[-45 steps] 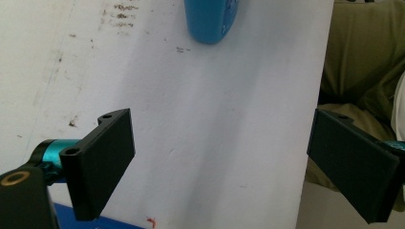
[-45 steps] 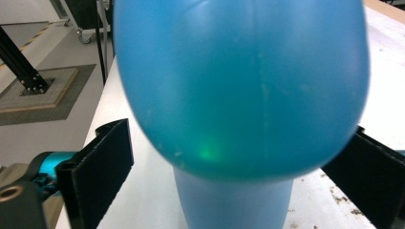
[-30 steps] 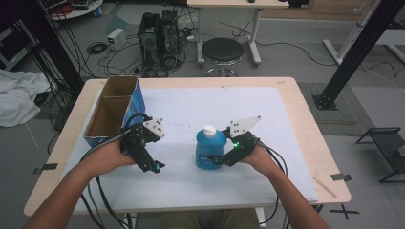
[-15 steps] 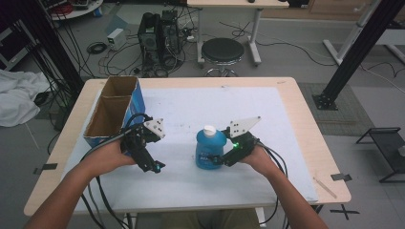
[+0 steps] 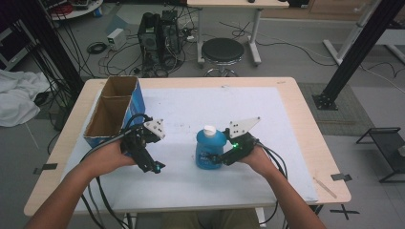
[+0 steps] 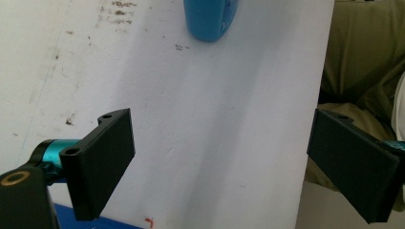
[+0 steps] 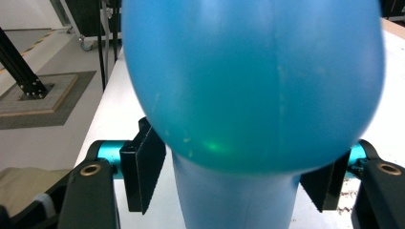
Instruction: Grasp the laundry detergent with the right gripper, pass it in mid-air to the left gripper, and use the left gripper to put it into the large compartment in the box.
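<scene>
In the right gripper view the blue bottle [image 7: 253,86] sits so close that it is blurred and cut off at the top, its label hidden. The right gripper [image 7: 234,179] has its jaws on either side of the bottle's narrower part; they have just been closing, and whether the pads press on it cannot be told. From the high view the bottle [image 5: 209,150] is translucent blue with a white cap, upright on the white sheet [image 5: 200,186] near the middle of the bench [image 5: 305,119]. The left gripper [image 5: 152,164], jaws spread with nothing between them, hovers well apart to its left. Beyond it stands a cardboard box [image 5: 112,112], its inside partly hidden.
</scene>
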A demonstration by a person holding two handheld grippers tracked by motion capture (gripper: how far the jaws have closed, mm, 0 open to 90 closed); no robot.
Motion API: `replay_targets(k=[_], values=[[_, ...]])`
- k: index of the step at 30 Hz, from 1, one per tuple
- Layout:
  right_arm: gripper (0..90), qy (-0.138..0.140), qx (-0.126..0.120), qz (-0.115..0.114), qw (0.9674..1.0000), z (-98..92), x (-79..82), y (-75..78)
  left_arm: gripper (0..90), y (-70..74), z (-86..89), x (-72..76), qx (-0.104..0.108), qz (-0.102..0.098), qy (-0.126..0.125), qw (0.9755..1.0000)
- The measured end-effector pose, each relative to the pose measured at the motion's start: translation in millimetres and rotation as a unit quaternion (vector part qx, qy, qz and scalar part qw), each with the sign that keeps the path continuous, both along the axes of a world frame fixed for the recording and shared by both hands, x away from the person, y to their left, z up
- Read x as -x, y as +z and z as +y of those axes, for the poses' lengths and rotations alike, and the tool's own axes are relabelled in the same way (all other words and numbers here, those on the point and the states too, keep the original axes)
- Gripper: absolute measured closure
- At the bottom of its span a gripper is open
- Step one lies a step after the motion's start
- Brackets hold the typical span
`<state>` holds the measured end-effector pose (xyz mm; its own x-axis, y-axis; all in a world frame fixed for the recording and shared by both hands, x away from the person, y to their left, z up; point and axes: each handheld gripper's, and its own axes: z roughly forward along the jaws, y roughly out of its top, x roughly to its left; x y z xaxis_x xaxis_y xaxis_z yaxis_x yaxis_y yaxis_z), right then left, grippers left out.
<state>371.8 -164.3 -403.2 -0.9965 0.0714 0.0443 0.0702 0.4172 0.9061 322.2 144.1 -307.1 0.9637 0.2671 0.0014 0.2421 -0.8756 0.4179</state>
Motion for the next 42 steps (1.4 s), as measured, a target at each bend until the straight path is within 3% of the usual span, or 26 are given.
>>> replay_targets(k=[1,3,4,8,11,14,15,17,26,29,30,33,34,35,36,37,38,40,41,42], values=[[31.3,0.003,-0.001,-0.002,1.0,0.5,-0.6,-0.5,9.0,1.7,0.9,-1.9,-0.015,-0.003,-0.014,0.9998],[31.4,0.0,0.001,0.0,1.0,0.5,-0.4,-0.7,9.0,1.7,0.8,-1.8,-0.014,-0.003,-0.013,0.9998],[31.4,-0.001,0.0,0.001,1.0,0.6,-0.2,-0.8,8.9,-0.1,-0.1,0.0,0.001,0.0,0.0,1.0],[32.4,0.0,0.0,0.001,1.0,0.9,-0.4,-1.1,8.9,-1.3,-0.3,0.8,0.01,0.001,0.008,0.9999],[34.1,0.0,0.002,-0.002,1.0,0.6,-0.7,-1.6,8.9,-0.5,0.4,-0.3,0.003,-0.001,0.002,1.0],[35.6,-0.003,-0.002,0.002,1.0,0.4,-0.4,-1.6,8.9,-1.8,-0.1,0.9,0.014,0.001,0.011,0.9998],[36.0,-0.004,-0.002,0.004,1.0,0.3,-0.2,-1.7,9.0,-1.4,0.2,0.2,0.009,0.0,0.006,0.9999],[36.7,-0.003,-0.001,0.002,1.0,0.5,-0.5,-1.9,8.9,-3.9,-1.2,2.9,0.027,0.006,0.025,0.9993],[42.3,0.0,-0.003,0.003,1.0,-0.2,0.4,-1.6,8.9,-4.3,-1.3,2.8,0.029,0.006,0.025,0.9993],[42.6,0.001,-0.004,0.0,1.0,-0.2,0.0,-1.9,9.0,-3.4,-1.0,2.1,0.023,0.003,0.02,0.9995],[43.0,0.0,-0.004,-0.001,1.0,-0.3,0.3,-1.7,8.9,-1.7,-0.1,0.6,0.013,0.002,0.01,0.9999],[43.5,0.001,-0.007,-0.004,1.0,0.4,1.5,-1.1,9.0,-1.7,-1.3,2.2,0.026,0.003,0.022,0.9994],[43.6,0.002,-0.01,-0.004,0.9999,1.1,1.6,-0.4,9.0,1.9,0.4,-1.2,-0.001,-0.002,-0.004,1.0],[43.6,0.001,-0.009,0.001,1.0,0.8,3.0,0.8,9.0,0.5,-1.6,1.3,0.02,0.0,0.016,0.9997],[43.6,0.003,-0.012,0.004,0.9999,0.5,4.0,2.3,8.9,3.3,-1.3,-0.4,0.007,-0.001,0.003,1.0],[43.6,0.005,-0.015,0.003,0.9999,0.5,4.8,4.2,9.0,4.8,-2.2,-0.2,0.009,-0.004,0.002,1.0],[43.6,0.007,-0.016,-0.003,0.9998,0.4,5.6,6.7,8.9,5.6,-4.1,1.5,0.025,-0.004,0.015,0.9996],[43.6,0.01,-0.012,-0.014,0.9998,0.1,8.2,12.6,8.9,12.5,-6.1,0.2,0.017,-0.008,0.001,0.9998],[43.7,0.011,-0.008,-0.012,0.9998,-0.5,10.1,16.3,8.9,13.7,-9.3,2.5,0.037,-0.006,0.016,0.9992],[43.7,0.014,-0.009,-0.018,0.9997,-0.7,11.0,19.5,9.0,18.1,-11.2,1.8,0.03,-0.01,0.007,0.9995]])
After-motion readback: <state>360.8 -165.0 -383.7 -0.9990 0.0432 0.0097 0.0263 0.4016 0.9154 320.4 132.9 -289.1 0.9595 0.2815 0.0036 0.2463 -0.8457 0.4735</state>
